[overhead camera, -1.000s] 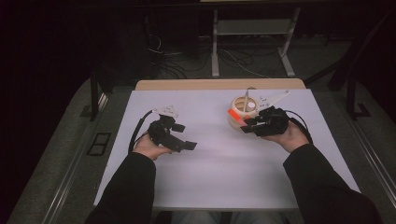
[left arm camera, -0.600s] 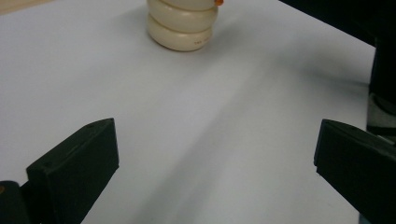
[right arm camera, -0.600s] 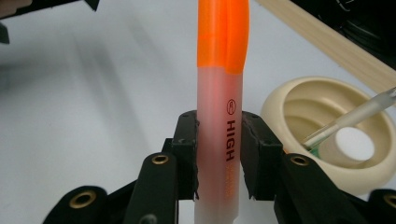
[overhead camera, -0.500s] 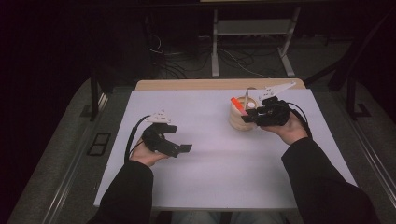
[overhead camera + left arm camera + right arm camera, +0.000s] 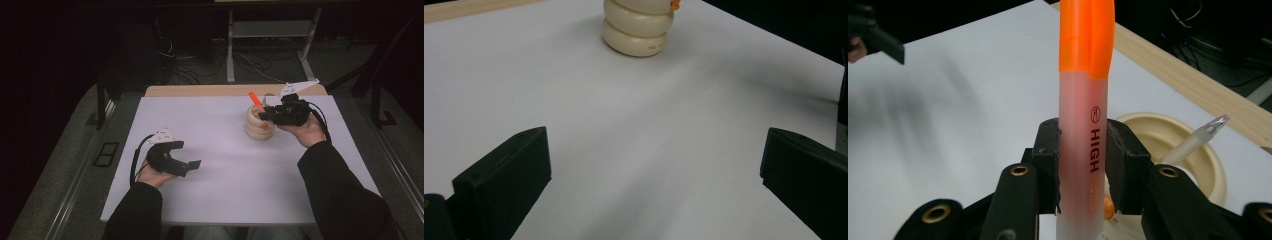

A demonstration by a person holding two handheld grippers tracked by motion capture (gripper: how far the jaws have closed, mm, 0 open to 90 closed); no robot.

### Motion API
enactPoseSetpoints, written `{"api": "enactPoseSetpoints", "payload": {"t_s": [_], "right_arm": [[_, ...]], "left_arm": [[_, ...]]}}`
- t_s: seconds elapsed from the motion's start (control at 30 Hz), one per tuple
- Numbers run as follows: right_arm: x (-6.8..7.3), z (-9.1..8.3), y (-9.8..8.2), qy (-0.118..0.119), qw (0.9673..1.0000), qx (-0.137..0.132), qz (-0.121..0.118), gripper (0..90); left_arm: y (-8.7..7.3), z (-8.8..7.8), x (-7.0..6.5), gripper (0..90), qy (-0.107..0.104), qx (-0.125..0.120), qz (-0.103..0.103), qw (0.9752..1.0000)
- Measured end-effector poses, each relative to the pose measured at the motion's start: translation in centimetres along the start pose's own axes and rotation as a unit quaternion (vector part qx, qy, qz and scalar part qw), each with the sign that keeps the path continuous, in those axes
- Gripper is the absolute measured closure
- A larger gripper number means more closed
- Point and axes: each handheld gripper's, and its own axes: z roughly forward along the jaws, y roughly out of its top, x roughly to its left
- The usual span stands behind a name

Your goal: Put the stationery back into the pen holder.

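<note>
Above holder [image 5: 260,122], right tongs [image 5: 263,113] grip highlighter [image 5: 257,101], lifted higher; left tongs [image 5: 192,167] open, drawn back.

Dark long sleeves [image 5: 330,185] down to the wrists on both arms. Black left gripper [image 5: 192,165] with blocky, flat-faced matte fingers [image 5: 506,182]; behind the fingers a white three-cornered plate [image 5: 161,136] on top and a black cable [image 5: 135,160] looping back past the hand. Black right gripper [image 5: 264,114] with the same kind of pale plate [image 5: 298,88] above the body and a black cable [image 5: 322,117] behind. Below its fingers [image 5: 1048,160], angled black links with brass-ringed screw holes [image 5: 1019,170].
</note>
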Motion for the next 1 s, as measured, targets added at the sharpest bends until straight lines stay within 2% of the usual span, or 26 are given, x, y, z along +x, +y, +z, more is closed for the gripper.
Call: {"api": "enactPoseSetpoints", "payload": {"t_s": [0.3,0.43,0.57,0.73,1.0], "right_arm": [[-0.9,0.4,0.2,-0.017,0.9989,-0.034,0.026,68.3],[-1.4,0.7,0.2,-0.023,0.9977,-0.052,0.037,68.2],[-2.0,1.0,0.1,-0.023,0.9954,-0.072,0.059,68.2],[-2.5,1.5,-0.1,-0.031,0.9935,-0.087,0.066,68.2],[-3.0,2.6,-0.4,-0.033,0.9916,-0.1,0.076,68.1]], "left_arm": [[-1.4,-0.3,-0.2,0.0,0.016,-0.024,-0.004,0.9996],[-1.9,-0.3,-0.2,0.0,0.024,-0.033,-0.004,0.9992],[-2.2,-0.4,-0.2,0.0,0.029,-0.043,-0.008,0.9986],[-2.7,-0.2,-0.4,0.0,0.03,-0.049,-0.01,0.9983],[-3.1,0.2,-0.7,0.0,0.025,-0.044,-0.007,0.9987]]}}
